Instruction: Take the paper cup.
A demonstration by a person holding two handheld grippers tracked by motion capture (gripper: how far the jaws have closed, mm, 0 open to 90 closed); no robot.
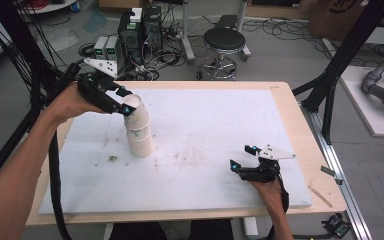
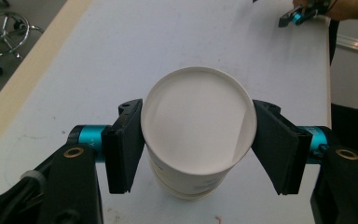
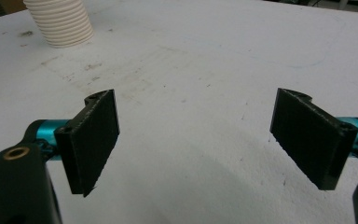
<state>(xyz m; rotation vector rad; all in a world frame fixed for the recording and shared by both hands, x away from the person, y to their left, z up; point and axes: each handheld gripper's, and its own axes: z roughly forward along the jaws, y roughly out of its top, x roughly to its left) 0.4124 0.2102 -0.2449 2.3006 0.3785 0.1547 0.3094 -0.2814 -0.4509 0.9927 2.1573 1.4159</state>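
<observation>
High view, left gripper: I see my left gripper (image 1: 125, 102) at the far left of the tabletop (image 1: 280, 100), clamped on the top paper cup (image 1: 136, 114) just under its rim.
High view, cup position: the top paper cup leans, its mouth tipped toward the gripper, and its base sits in the cup stack (image 1: 140, 141) below it.
High view, stack: the cup stack stands upside down on the white board (image 1: 205, 130) that covers the tabletop, left of centre.
High view, right gripper: my right gripper (image 1: 244, 157) rests low over the board near the right front, jaws spread wide with nothing between them, well apart from the cups.
High view, surroundings: a black stool (image 1: 223, 41) and computer towers (image 1: 140, 30) stand on the floor beyond the tabletop.

Left gripper view, hold: I look straight into the mouth of the top paper cup (image 2: 198, 121); both black pads press on its sides, one at each side of the rim.
Left gripper view, beneath: the wall of a further cup shows directly under the held one, nested with it.
Left gripper view, far corner: the right gripper (image 2: 298, 16) shows small at the upper right.

Right gripper view, jaws: my right gripper (image 3: 193, 140) stands wide above the bare, smudged white board (image 3: 191, 60).
Right gripper view, cups: the ribbed base of the cup stack (image 3: 60, 21) stands at the upper left, far from the jaws.
</observation>
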